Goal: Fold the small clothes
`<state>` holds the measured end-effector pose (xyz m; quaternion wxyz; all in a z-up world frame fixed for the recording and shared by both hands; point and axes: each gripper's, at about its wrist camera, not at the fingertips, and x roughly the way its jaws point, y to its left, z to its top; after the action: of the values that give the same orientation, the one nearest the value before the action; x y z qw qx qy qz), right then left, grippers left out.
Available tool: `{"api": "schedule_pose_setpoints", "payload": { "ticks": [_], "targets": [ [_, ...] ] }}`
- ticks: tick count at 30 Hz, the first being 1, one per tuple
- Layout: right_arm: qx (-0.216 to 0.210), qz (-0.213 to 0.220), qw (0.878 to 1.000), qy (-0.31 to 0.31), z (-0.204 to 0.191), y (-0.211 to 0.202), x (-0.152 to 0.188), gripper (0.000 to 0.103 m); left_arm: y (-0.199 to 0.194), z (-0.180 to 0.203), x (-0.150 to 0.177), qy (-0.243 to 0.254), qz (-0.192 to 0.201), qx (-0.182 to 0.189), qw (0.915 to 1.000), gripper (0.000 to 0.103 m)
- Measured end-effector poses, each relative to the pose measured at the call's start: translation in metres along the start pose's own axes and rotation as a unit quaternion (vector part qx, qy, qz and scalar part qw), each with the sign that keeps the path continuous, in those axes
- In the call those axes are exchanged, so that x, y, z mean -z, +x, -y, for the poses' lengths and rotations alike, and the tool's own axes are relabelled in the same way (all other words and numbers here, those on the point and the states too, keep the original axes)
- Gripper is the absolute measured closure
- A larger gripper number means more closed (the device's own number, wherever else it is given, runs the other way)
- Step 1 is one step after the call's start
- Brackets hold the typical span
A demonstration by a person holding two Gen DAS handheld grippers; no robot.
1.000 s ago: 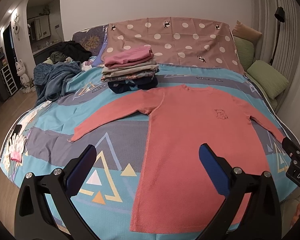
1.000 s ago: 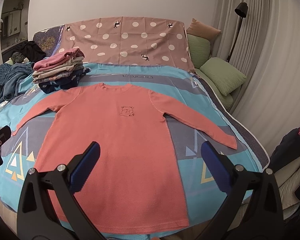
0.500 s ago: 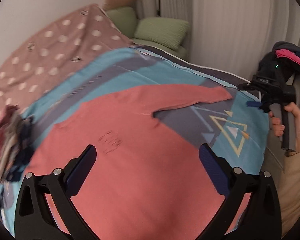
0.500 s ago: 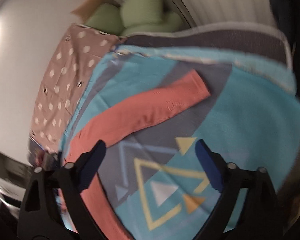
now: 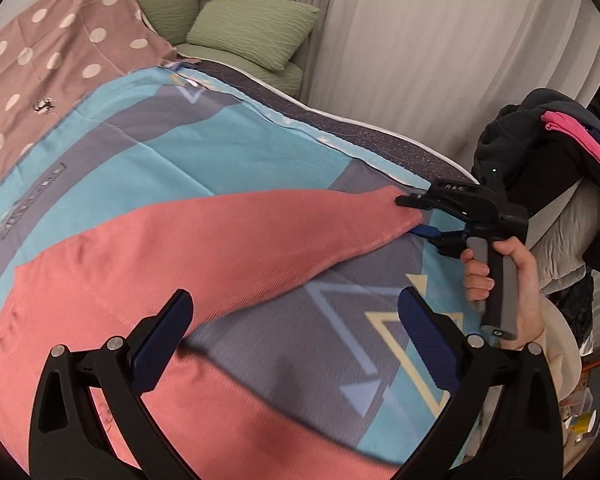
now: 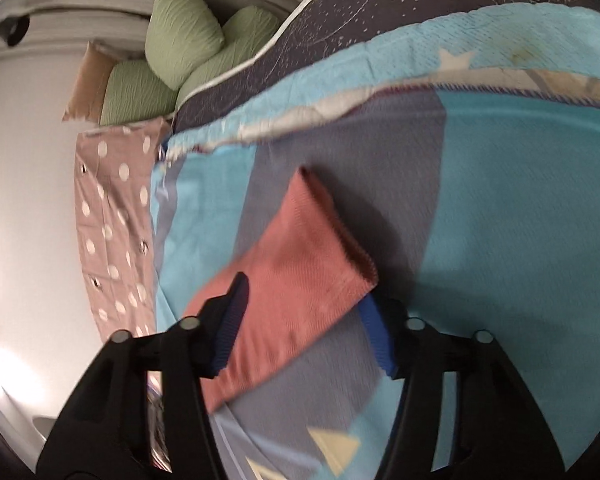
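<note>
**Left wrist view: right gripper reaches the sleeve cuff**

Left wrist view first, going from left to right: the salmon-pink top (image 5: 148, 280) lies spread on the bed (image 5: 172, 140), its body at the left and its long sleeve (image 5: 284, 236) running out toward the bed's right edge. A second ago both grippers hung back over the garment's hem with the whole top laid flat in front of them; now both have swung toward that one sleeve. The left gripper (image 5: 296, 344) hovers over the body and armpit area, jaws spread wide and holding nothing.

Further right, the right gripper (image 5: 414, 216), held in the person's hand (image 5: 504, 276), has arrived at the cuff. In its own camera the cuff (image 6: 340, 236) sits between the blue pads (image 6: 376, 334), the jaws partly closed in around the fabric but with gaps on each side, so no pinch yet. The frame is motion-blurred, so contact is hard to judge.

My reading is that folding is only beginning: the sleeve is about to be gripped and brought across the body. Green pillows (image 5: 252, 28) and a heap of dark clothes (image 5: 548, 168) sit beyond the bed.
</note>
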<state>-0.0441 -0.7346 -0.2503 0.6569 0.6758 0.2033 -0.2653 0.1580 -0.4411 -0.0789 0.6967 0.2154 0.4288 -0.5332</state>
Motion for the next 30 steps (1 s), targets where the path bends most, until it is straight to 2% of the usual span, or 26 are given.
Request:
{"api": "schedule_pose_setpoints", "payload": {
  "ticks": [1,2,3,4,6,8,10,12,13,14,15,17,20,21,24,26,28,29,30],
  "targets": [
    [-0.016,-0.008,1.0,0.007,0.002,0.006,-0.001,0.086,0.004,-0.001,-0.002,-0.005,-0.005,0.004,1.0,0.001],
    [-0.036,-0.019,0.999,0.008,0.001,0.012,0.0,0.094,0.007,-0.004,-0.004,-0.014,-0.011,0.012,0.9998,0.001],
    [-0.05,-0.03,0.998,-0.003,-0.003,0.018,0.002,0.098,0.012,-0.007,-0.007,-0.028,-0.018,0.025,0.9992,0.001],
    [-0.038,-0.018,0.999,-0.027,-0.01,0.018,0.005,0.098,0.016,-0.011,-0.011,-0.041,-0.025,0.039,0.9981,0.001],
    [-0.002,0.028,0.992,-0.126,-0.038,0.009,0.017,0.098,0.022,-0.022,-0.018,-0.075,-0.037,0.068,0.9942,0.001],
    [0.01,0.079,0.966,-0.248,-0.08,-0.003,0.042,0.098,0.022,-0.035,-0.024,-0.118,-0.026,0.094,0.9882,0.001],
    [0.041,0.122,0.918,-0.375,-0.128,-0.009,0.078,0.098,0.022,-0.051,-0.031,-0.169,-0.012,0.12,0.9782,0.001],
    [0.061,0.139,0.881,-0.448,-0.153,-0.008,0.106,0.098,0.021,-0.064,-0.035,-0.204,-0.007,0.155,0.9666,0.001],
    [0.073,0.149,0.853,-0.495,-0.169,-0.007,0.128,0.098,0.019,-0.07,-0.036,-0.216,-0.006,0.165,0.9624,0.001],
    [0.076,0.153,0.83,-0.53,-0.182,-0.004,0.146,0.098,0.016,-0.075,-0.037,-0.224,0.0,0.171,0.9595,0.001],
    [0.078,0.156,0.816,-0.552,-0.188,-0.003,0.158,0.098,0.013,-0.079,-0.037,-0.227,0.007,0.172,0.9587,0.001],
    [0.084,0.166,0.776,-0.602,-0.204,0.001,0.191,0.098,0.006,-0.086,-0.035,-0.232,0.017,0.163,0.9589,0.001],
    [0.094,0.172,0.72,-0.665,-0.219,0.016,0.233,0.098,-0.006,-0.102,-0.031,-0.251,0.028,0.179,0.9509,0.007],
    [0.093,0.172,0.708,-0.679,-0.221,0.019,0.244,0.098,-0.008,-0.106,-0.029,-0.255,0.031,0.184,0.9488,0.009],
    [0.098,0.18,0.665,-0.718,-0.219,0.027,0.278,0.099,-0.009,-0.12,-0.022,-0.268,0.031,0.189,0.9443,0.025],
    [0.103,0.192,0.631,-0.744,-0.217,0.034,0.301,0.099,-0.005,-0.131,-0.012,-0.293,0.02,0.208,0.933,0.042],
    [0.108,0.189,0.614,-0.758,-0.216,0.04,0.315,0.099,-0.003,-0.141,-0.001,-0.32,0.014,0.216,0.9226,0.08],
    [0.109,0.194,0.602,-0.767,-0.215,0.043,0.323,0.099,-0.004,-0.146,0.004,-0.334,0.015,0.217,0.9172,0.088],
    [0.111,0.195,0.596,-0.771,-0.212,0.041,0.327,0.099,-0.004,-0.152,0.011,-0.347,0.019,0.222,0.9108,0.098]
  ]
}}
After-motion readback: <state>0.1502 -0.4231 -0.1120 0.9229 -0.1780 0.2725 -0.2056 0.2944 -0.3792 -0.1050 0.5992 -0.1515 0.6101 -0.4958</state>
